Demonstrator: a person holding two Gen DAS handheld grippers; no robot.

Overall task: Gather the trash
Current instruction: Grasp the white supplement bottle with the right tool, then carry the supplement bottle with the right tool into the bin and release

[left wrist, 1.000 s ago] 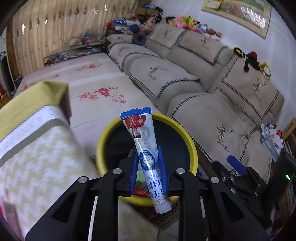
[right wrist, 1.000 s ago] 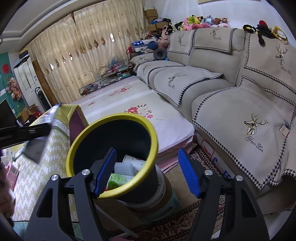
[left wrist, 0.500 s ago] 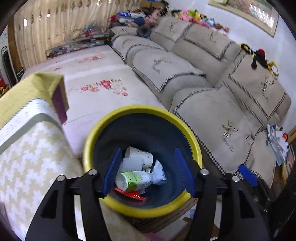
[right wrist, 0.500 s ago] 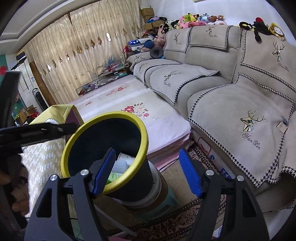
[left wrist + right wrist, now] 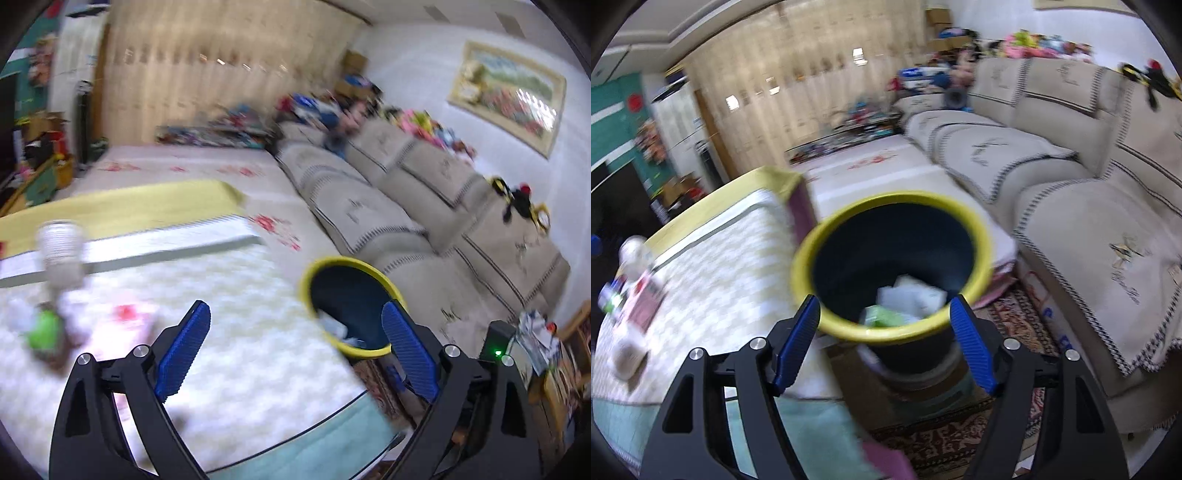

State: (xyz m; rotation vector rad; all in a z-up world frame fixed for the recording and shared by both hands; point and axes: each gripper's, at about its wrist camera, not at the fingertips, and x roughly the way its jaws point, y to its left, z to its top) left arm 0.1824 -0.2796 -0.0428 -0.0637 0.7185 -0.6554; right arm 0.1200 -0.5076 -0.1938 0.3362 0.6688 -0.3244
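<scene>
A dark bin with a yellow rim (image 5: 982,236) stands beside the table and holds several pieces of trash, among them a green-white carton (image 5: 882,315). The bin also shows in the left wrist view (image 5: 314,271). My left gripper (image 5: 295,354) is open and empty above the table's patterned cloth (image 5: 236,295). My right gripper (image 5: 884,341) is open and empty just in front of the bin. Blurred trash lies at the table's left: a white cup (image 5: 61,251), a green item (image 5: 44,330) and a pink-red packet (image 5: 125,321).
A beige sofa (image 5: 1071,177) runs along the right. A low flowered bed or mat (image 5: 192,168) lies behind the table. A patterned rug (image 5: 960,439) covers the floor under the bin. Both views are motion-blurred.
My left gripper let go of the blue-white tube into the bin, opened, then swung left over the table. My right gripper shifted closer to the bin.
</scene>
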